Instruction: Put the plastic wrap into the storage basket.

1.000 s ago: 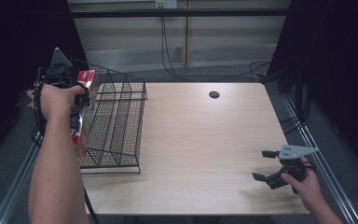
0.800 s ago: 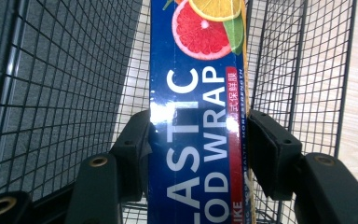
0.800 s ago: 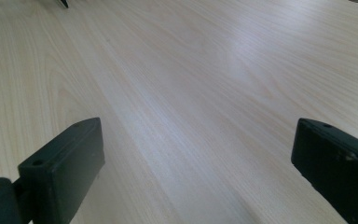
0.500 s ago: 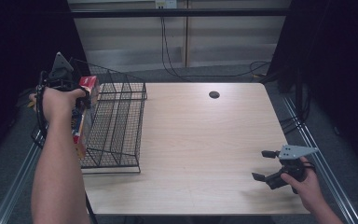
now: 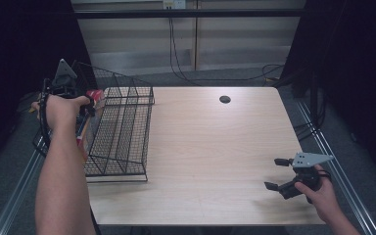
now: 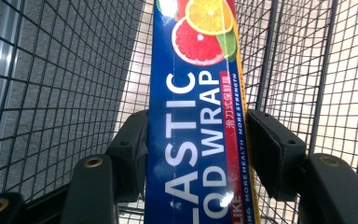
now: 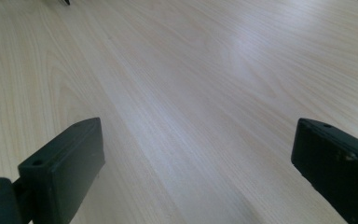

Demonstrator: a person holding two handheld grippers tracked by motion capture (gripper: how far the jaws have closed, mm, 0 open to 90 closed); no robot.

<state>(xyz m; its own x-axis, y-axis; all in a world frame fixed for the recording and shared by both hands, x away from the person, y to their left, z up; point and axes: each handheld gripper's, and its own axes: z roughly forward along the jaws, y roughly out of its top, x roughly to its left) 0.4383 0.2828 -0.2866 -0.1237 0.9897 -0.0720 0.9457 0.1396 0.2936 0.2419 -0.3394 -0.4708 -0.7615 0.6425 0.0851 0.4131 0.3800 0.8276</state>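
— What's laid out in front of that person?

— A pale wooden table [image 5: 215, 147] with a small dark round hole [image 5: 224, 99] near its far edge. On its left part stands a black wire mesh basket [image 5: 122, 132], open at the top, reaching from the far left corner toward the near side.

— And the hands?

— The left forearm [image 5: 61, 176] comes up along the left edge. The left gripper [image 5: 81, 110] sits at the basket's far left wall, clamped on a long blue cardboard box of plastic food wrap [image 6: 198, 116] printed with citrus slices. In the left gripper view the two black jaws press the box's sides, and basket mesh stands around and behind it.

— Is the box resting on the basket floor?

— I can't tell; it hangs at the left wall, lengthwise downward.

— The other hand?

— The right gripper [image 5: 280, 174] rests low at the table's near right corner, well apart from the basket, jaws spread wide over bare wood, nothing between them.
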